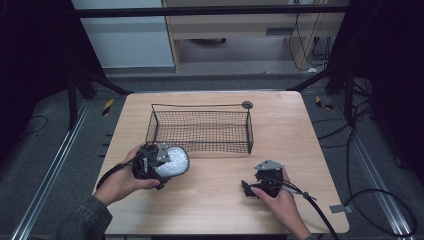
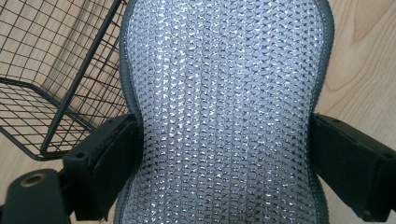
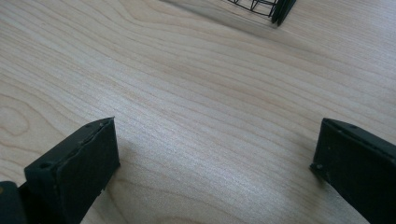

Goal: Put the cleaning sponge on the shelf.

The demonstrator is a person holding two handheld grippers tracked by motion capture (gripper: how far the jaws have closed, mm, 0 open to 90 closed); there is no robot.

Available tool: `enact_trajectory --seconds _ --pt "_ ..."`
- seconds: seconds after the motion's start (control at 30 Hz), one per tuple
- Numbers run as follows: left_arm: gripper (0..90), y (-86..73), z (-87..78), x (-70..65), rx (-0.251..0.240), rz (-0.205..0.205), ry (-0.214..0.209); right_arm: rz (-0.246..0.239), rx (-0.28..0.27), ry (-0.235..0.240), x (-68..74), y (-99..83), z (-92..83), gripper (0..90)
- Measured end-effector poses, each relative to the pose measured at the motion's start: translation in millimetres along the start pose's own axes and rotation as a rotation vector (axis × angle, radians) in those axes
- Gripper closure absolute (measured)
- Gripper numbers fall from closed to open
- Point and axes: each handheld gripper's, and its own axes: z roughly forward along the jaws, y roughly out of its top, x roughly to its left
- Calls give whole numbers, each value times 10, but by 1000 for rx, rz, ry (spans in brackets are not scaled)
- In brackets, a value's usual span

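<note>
Left gripper [image 1: 161,162] pinches a silver mesh pad [image 1: 173,161], jaws pressed into both long edges so the pad waists in between them, seen in the left gripper view [image 2: 224,112]. Pad sits just in front of the wire basket [image 1: 200,131], off its front-left corner, held above the table [image 1: 300,130]; whether it touches the wood cannot be told. Key relation: basket lies beyond and slightly right of the pad; the pad's long axis runs away from the gripper, toward the basket's near rim [image 2: 79,79]. Left gripper is the nearer 1 to the basket, so the drop is likely its job: lift over the front wall, then release.

Right gripper [image 1: 261,182] sits in front of the basket's right corner, well apart from it, jaws spread wide over bare wood, holding nothing.

Hard to tell: pad's far end is cut off in the left gripper view, thickness unclear. Basket looks empty in the high view, though dark mesh hides its floor detail.
</note>
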Motion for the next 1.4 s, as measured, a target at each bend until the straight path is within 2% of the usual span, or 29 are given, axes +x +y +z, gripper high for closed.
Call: enact_trajectory --seconds 0.47,0.87,1.1,1.23,1.33,1.4 --pt "95 50 -93 59 -4 7 19 -1 -1 -1 0 -1 0 4" --pt "95 144 -228 182 3 31 67 -1 -1 0 -1 -1 0 4" --pt "95 185 -304 251 17 62 100 -1 -1 -1 -1 -1 0 4" --pt "95 191 -317 274 19 65 107 0 -2 -1 0 -1 0 4" --pt "95 214 -317 299 31 90 120 -2 -2 -1 -1 -1 1 4" --pt "95 223 -321 310 35 93 124 -1 -2 -1 -1 -1 0 4"
